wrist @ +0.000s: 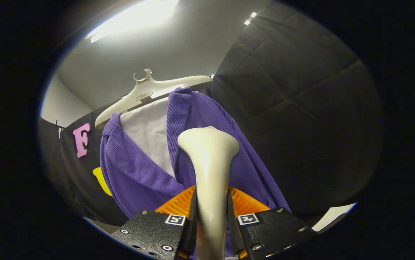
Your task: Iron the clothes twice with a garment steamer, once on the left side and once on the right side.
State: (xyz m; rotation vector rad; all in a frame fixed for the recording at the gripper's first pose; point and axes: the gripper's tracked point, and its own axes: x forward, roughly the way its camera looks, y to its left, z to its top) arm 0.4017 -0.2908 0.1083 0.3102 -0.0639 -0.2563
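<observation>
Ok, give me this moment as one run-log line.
gripper: shut on steamer | steamer: head up against purple garment, right of its opening | garment on hanger

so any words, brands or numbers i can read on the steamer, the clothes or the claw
No readable text on any of them.
steamer: plain, no brand or number visible.
jacket and shirt: no print or tag visible.
hanger: no readable marking.
claw, shut on the steamer's neck: two square black-and-white markers, coded patterns rather than words.
</observation>
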